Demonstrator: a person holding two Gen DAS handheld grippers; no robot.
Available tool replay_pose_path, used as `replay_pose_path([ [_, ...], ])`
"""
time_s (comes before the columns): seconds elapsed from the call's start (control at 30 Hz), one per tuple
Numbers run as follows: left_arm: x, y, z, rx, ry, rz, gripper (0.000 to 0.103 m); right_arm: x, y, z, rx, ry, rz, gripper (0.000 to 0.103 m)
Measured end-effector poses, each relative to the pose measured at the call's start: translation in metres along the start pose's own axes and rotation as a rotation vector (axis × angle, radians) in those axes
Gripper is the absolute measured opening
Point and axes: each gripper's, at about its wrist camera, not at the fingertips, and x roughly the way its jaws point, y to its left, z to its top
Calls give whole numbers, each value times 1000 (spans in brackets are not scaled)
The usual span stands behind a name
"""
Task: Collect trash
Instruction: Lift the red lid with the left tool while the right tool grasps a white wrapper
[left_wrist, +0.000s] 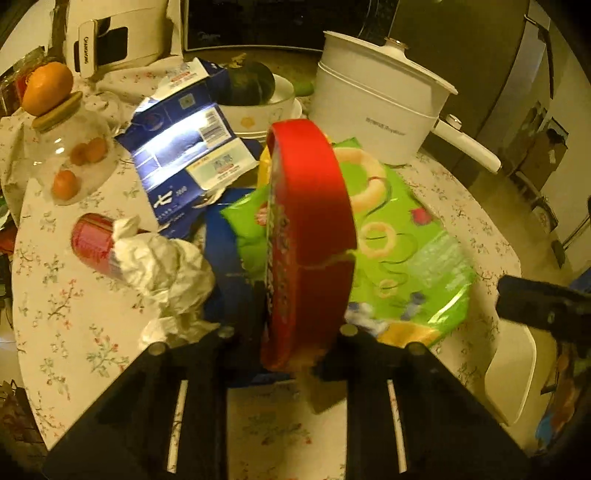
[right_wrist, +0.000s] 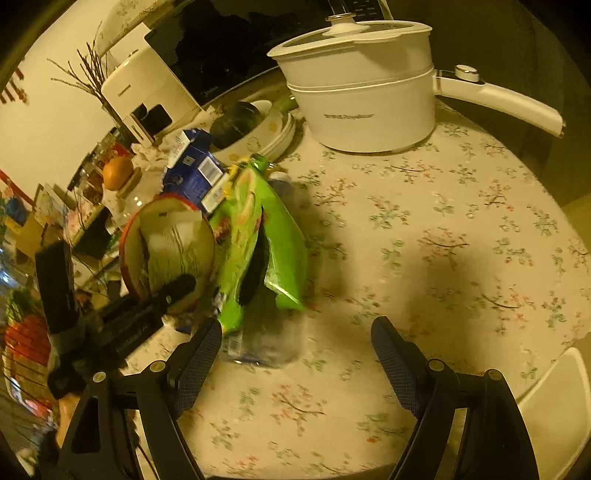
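Left gripper (left_wrist: 295, 354) pinches a red round lid (left_wrist: 310, 236) on edge, lifted above a floral-cloth table (left_wrist: 74, 314). Just behind it lie a green snack bag (left_wrist: 410, 254), a torn blue carton (left_wrist: 184, 158), crumpled white paper (left_wrist: 166, 266) and a red can (left_wrist: 90, 240); white pot w/ handle (left_wrist: 376, 96) stands further back. Right gripper (right_wrist: 295, 354), jaws spread wide w/ nothing between them, hovers near the bag's torn end, beside a clear plastic bottle (right_wrist: 266, 343).

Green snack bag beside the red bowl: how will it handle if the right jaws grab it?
The green snack bag looks crumpled and torn open, so probably floppy and light; it should fold rather than hold shape. Its glossy film may slip between pads. A clear plastic bottle lies against it and could roll if the bag drags.
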Motion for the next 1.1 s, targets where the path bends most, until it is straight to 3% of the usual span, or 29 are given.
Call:
replay_pose_path([
  [0.17, -18, 3, -2, 4, -28, -2, 22, 19, 12, 3, 20, -5, 56, 83],
  [0.3, -29, 4, -4, 15, -38, 17, 22, 35, 22, 3, 37, 21, 120, 72],
  [0.47, -39, 4, -9, 34, -41, 41, 22, 42, 36, 4, 20, -8, 161, 60],
  [0.57, -43, 9, -12, 19, -39, 20, 22, 49, 40, 4, 11, -1, 156, 44],
  [0.67, -46, 14, -15, -5, -27, -21, 23, 54, 40, 3, 5, 9, 161, 9],
  [0.97, -57, 18, -25, -64, 49, -220, 25, 2, 33, 3, 10, -79, 202, 3],
  [1.1, -54, 13, -34, -43, 102, -234, 34, -23, 31, -1, 1, -109, 193, 3],
])
